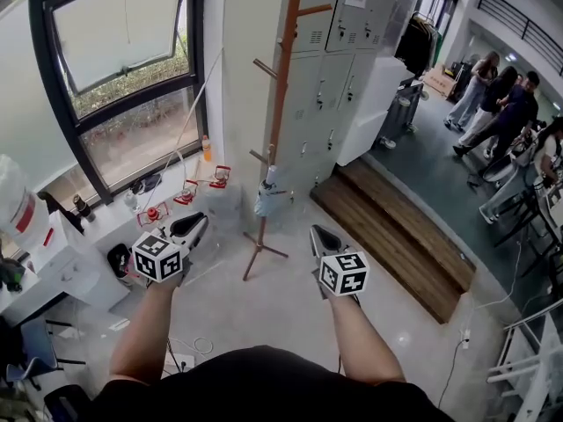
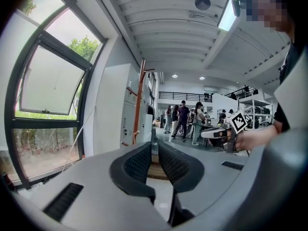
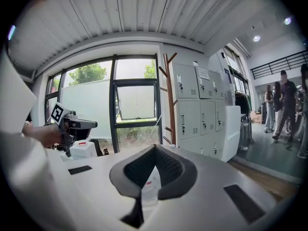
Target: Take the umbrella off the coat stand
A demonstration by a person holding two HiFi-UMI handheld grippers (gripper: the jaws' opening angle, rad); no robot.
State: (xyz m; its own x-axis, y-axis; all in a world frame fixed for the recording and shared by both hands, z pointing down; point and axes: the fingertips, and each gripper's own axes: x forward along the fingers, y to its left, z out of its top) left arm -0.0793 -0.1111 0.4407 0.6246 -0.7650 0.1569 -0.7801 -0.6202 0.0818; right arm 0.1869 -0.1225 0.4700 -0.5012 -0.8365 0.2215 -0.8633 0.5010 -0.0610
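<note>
The coat stand, a wooden pole with angled pegs, stood upright on the floor in front of a bank of grey lockers and beside a large window. The umbrella, folded and pale blue, hung from a low peg against the pole, above the stand's spread feet. It was not touched by either gripper.

Left gripper: held out low in the head view, to the left of the stand's base and well apart from the umbrella. In the left gripper view, the left gripper had its fingers parted by a narrow gap with nothing between them. The stand appeared above and left of the fingers.

Right gripper: held to the right of the stand's base, also short of the umbrella. In the right gripper view, the right gripper had its fingers closed tip to tip. A pale shape with a red mark showed through the opening below the tips and could not be identified. The stand rose just right of the fingers, against the lockers.

A wooden platform lay along the locker base. A group of people stood well apart at the far right.
</note>
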